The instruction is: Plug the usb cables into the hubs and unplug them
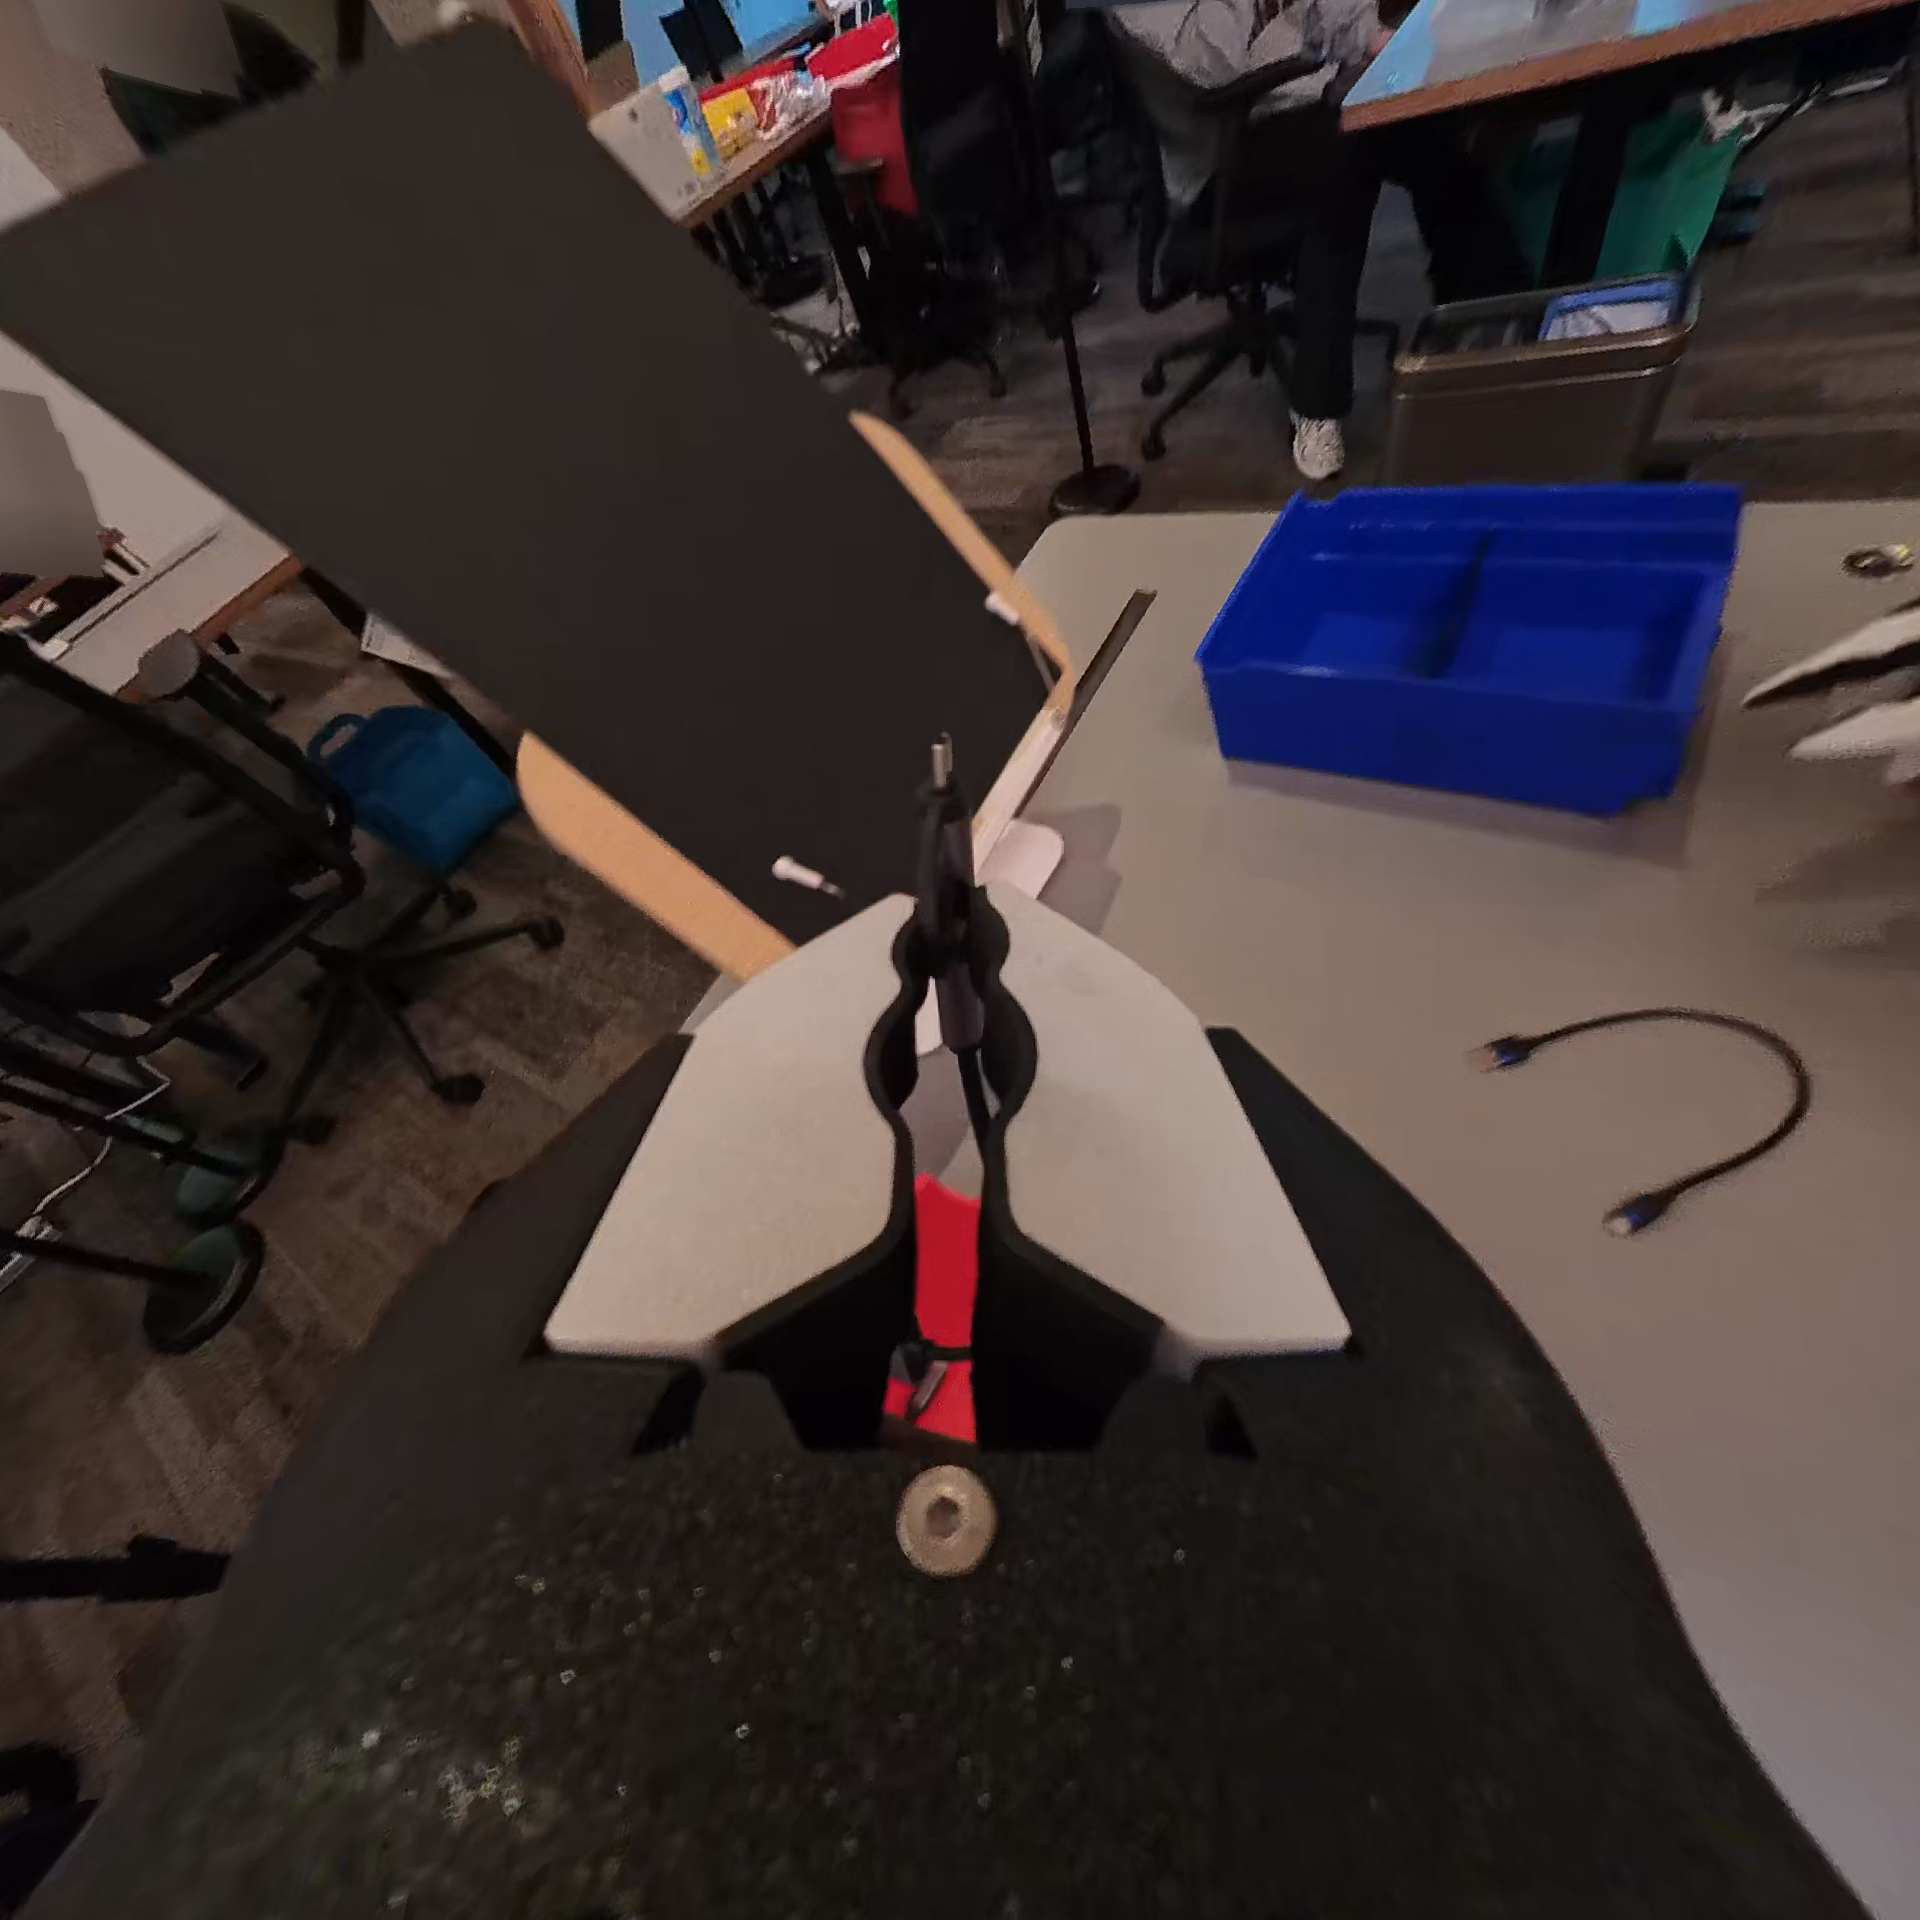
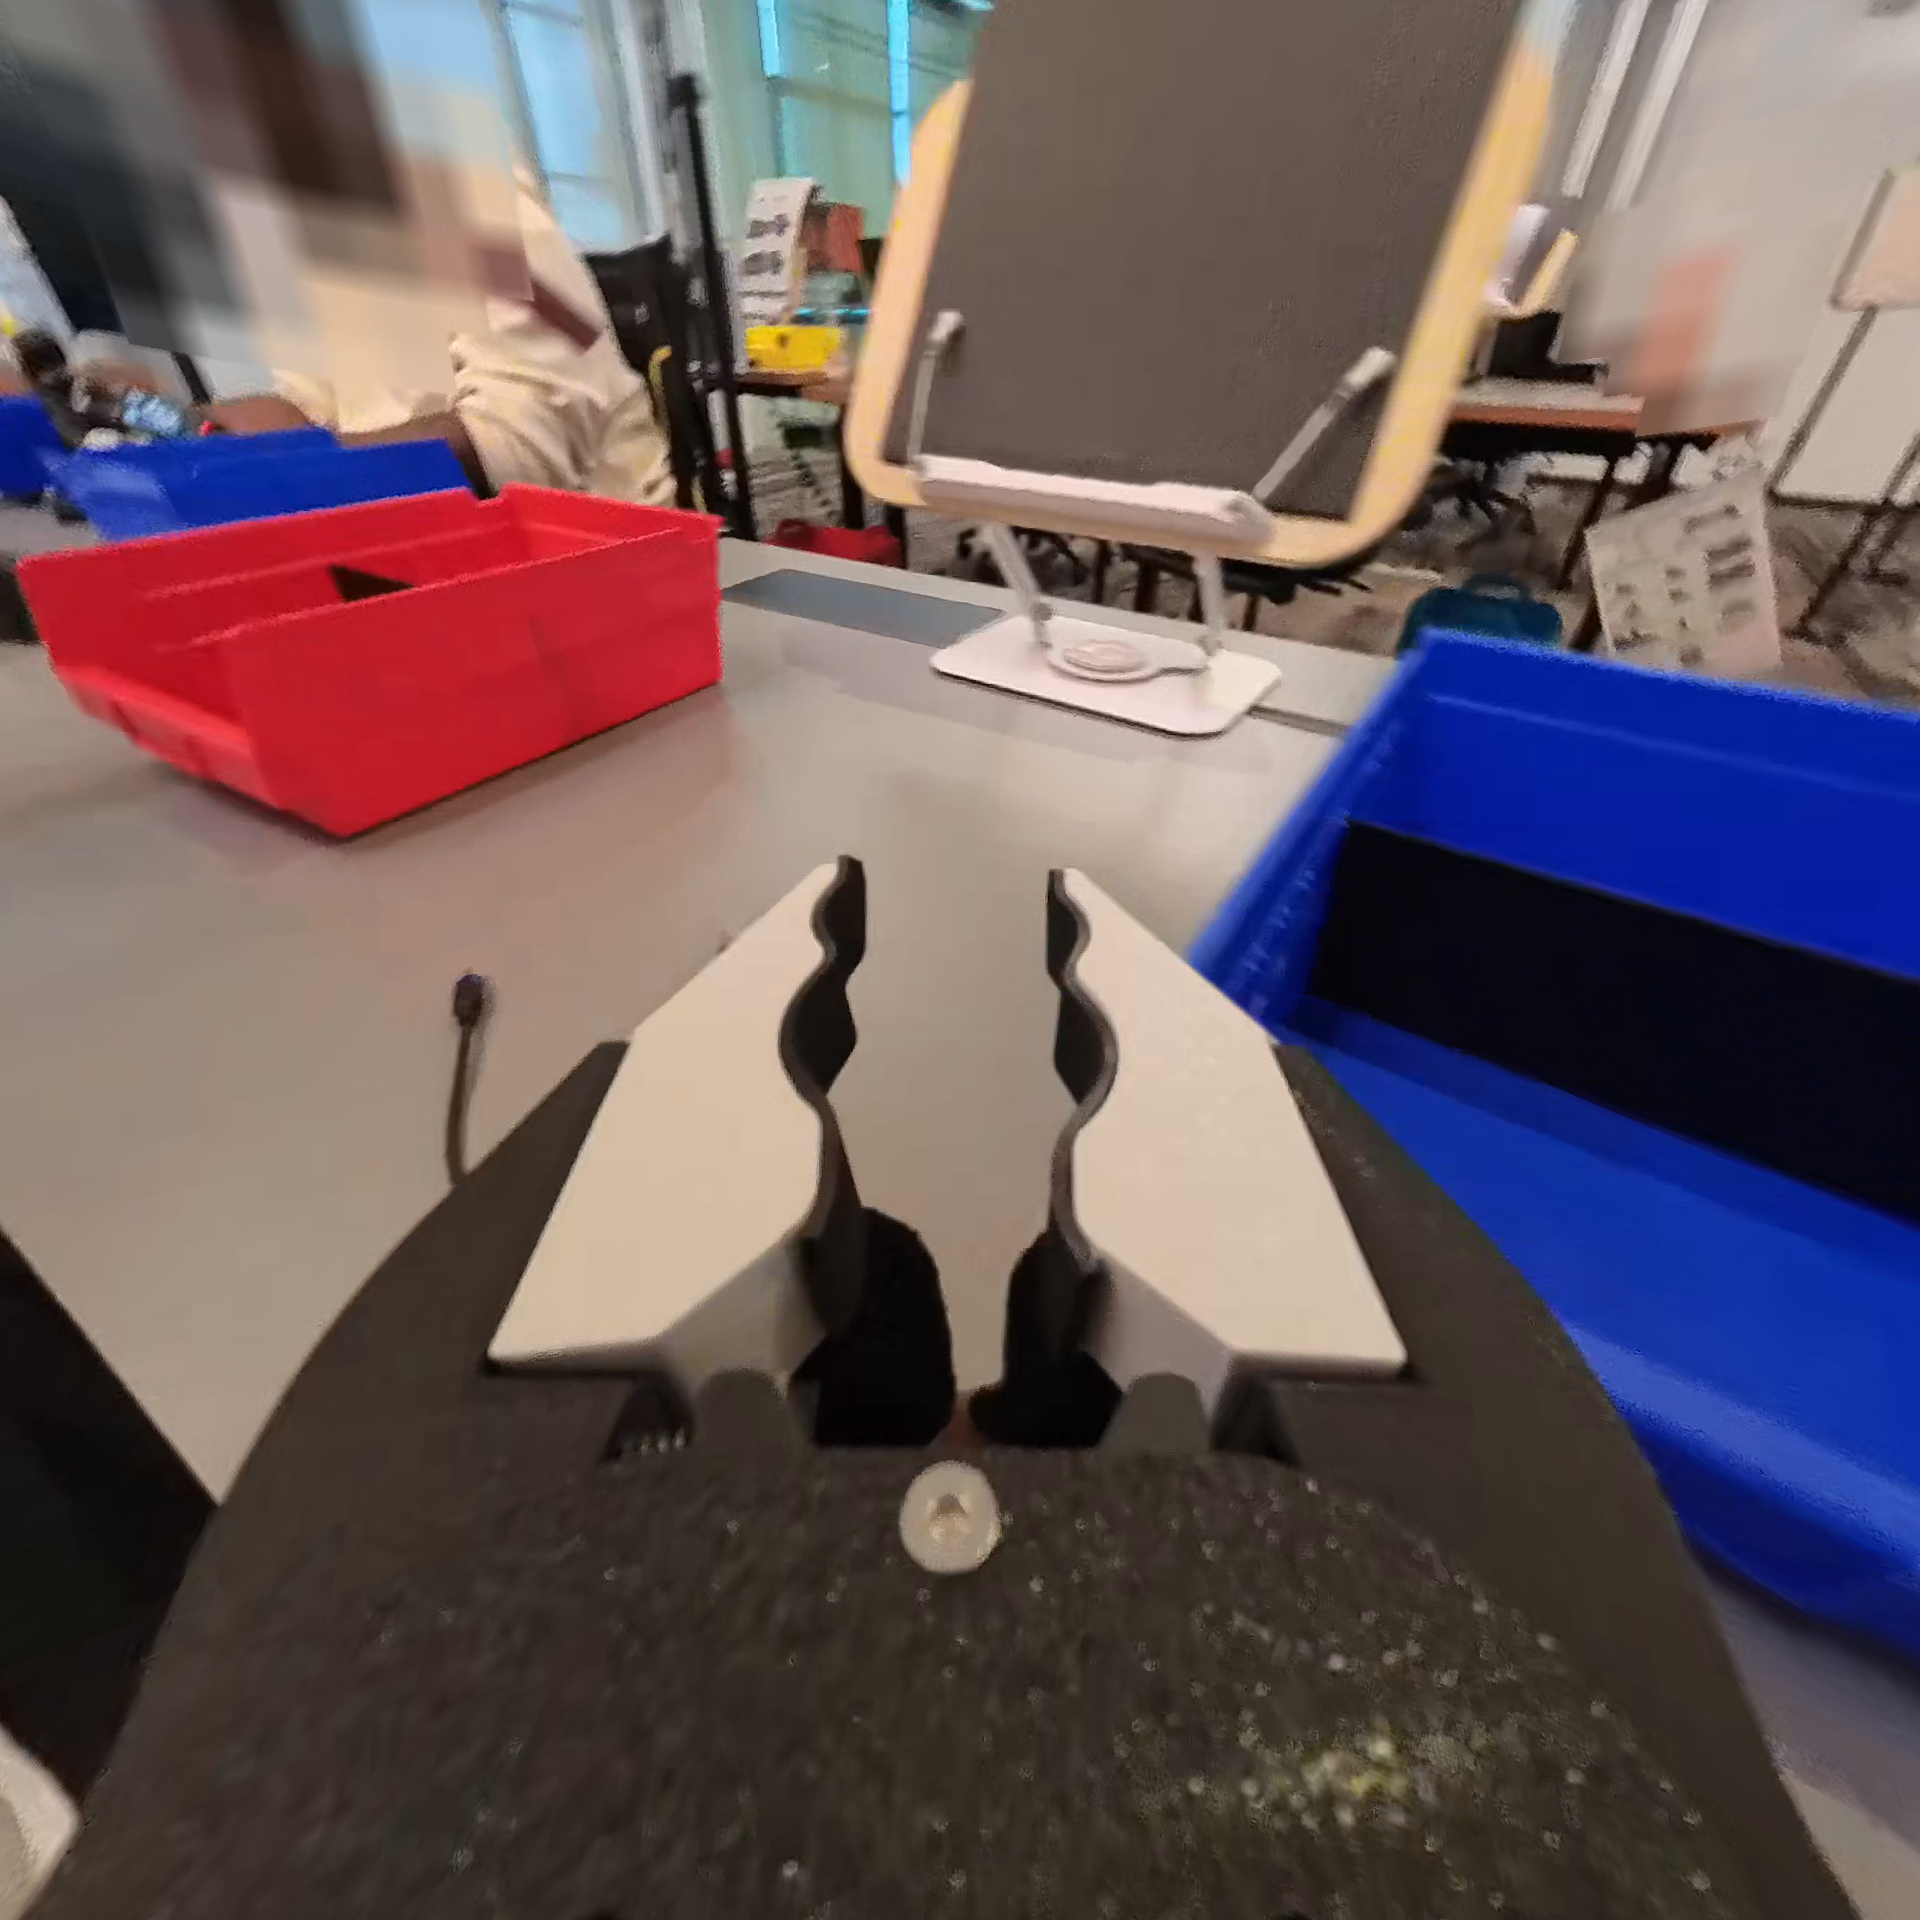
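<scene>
While the left tongs [image 1: 948, 925] stand pressed together on a short black cable [image 1: 943, 831], its metal plug sticks up past the tips toward 12 o'clock, and the cord runs back down between the fingers, where a patch of red shows beneath. Just beyond the plug, a dark panel with a pale wooden rim [image 1: 499, 436] leans on a white stand [image 1: 1023, 854] at the edge of the grey counter [image 1: 1403, 935]. At 2 o'clock from these tongs a blue bin [image 1: 1475, 644] sits on the counter, its inside split by a divider. At 3 o'clock a second black cable with blue-tipped ends [image 1: 1704, 1091] lies in a loose arc, well apart from the bin. Office chairs and a metal waste bin [image 1: 1538, 364] stand on the floor beyond.

In the right wrist view, the right tongs [image 2: 954, 914] hang wide open with nothing between the fingers, low over the counter [image 2: 312, 987]. The blue bin [image 2: 1621, 1039] lies just beside them at 3 o'clock. A black cable end [image 2: 464, 1049] shows at 9 o'clock, near the left finger. A red bin [image 2: 416, 665] sits at 10 o'clock, well apart, and the dark panel on its stand [image 2: 1174, 260] rises at 12 o'clock. A person in a pale top sits behind the red bin.
</scene>
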A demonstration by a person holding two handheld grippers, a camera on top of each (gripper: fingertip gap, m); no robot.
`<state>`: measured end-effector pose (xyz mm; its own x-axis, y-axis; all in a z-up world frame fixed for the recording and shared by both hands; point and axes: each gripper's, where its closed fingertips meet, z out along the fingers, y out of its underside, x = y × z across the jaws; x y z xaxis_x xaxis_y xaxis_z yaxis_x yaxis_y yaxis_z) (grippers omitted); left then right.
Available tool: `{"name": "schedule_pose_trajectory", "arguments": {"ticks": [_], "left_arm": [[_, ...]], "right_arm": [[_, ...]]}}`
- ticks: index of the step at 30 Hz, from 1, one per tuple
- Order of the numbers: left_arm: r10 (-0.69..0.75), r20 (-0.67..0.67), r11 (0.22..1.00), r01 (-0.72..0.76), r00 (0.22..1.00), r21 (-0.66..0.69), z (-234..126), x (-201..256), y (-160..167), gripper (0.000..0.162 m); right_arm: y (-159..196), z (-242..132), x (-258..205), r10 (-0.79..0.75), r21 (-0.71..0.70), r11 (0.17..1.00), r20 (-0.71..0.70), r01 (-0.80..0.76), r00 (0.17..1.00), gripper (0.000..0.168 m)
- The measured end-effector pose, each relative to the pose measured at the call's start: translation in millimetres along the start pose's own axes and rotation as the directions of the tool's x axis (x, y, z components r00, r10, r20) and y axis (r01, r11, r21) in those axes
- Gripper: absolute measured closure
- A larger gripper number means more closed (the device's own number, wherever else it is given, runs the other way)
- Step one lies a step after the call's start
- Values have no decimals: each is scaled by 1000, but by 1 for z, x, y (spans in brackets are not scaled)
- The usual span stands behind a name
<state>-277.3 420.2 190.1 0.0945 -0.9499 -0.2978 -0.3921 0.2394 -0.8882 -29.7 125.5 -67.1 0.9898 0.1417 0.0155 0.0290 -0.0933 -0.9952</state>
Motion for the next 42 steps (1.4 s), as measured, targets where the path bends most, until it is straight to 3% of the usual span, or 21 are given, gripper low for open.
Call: {"name": "schedule_pose_trajectory", "arguments": {"ticks": [4,5,10,14,16,18,19,23,25,27,31,34,36,37,39,42], "left_arm": [[-129,5,991,129,992,48,10,39,-43,156],[-187,2,980,187,982,63,15,50,-52,156],[-368,-69,920,374,927,118,43,117,-82,156],[-448,-207,872,476,870,116,59,177,-100,156],[-469,-265,851,511,842,119,62,199,-108,156],[-481,-291,842,528,827,110,62,212,-109,156],[-486,-278,841,530,829,109,62,213,-106,156],[-529,-234,812,567,816,141,54,193,-84,156],[-543,-287,795,593,789,125,52,190,-64,156],[-550,-347,782,614,760,105,52,195,-39,134],[-541,-412,785,616,733,65,62,228,19,108],[-519,-528,791,612,672,2,75,281,52,109],[-502,-602,784,620,621,-13,82,312,64,113],[-489,-606,787,617,627,4,85,321,70,114],[-435,-531,812,572,727,117,92,329,83,116],[-262,-236,906,323,936,275,98,324,99,115]], "right_arm": [[-18,32,-47,-168,-32,985,92,171,981,124],[-27,41,-57,-218,-24,975,89,220,972,116],[-66,84,-109,-464,56,885,22,462,886,113],[-73,107,-124,-465,87,882,4,463,885,108],[-73,110,-122,-430,106,898,4,427,903,110],[-71,107,-118,-404,118,909,18,399,915,135],[-68,103,-119,-392,117,916,50,385,918,147],[-53,84,-125,-282,85,959,256,269,925,149],[-46,71,-133,-175,49,984,418,170,891,149],[-45,57,-141,-37,8,999,569,40,821,149],[-46,37,-147,158,-80,986,744,-148,649,149],[-46,23,-156,289,-178,948,834,-265,470,149],[-51,24,-156,352,-204,909,844,-365,406,150],[-55,26,-154,390,-217,880,838,-422,382,150],[-61,28,-150,448,-243,824,832,-512,328,150],[-68,34,-147,513,-274,759,810,-590,284,150]]}}
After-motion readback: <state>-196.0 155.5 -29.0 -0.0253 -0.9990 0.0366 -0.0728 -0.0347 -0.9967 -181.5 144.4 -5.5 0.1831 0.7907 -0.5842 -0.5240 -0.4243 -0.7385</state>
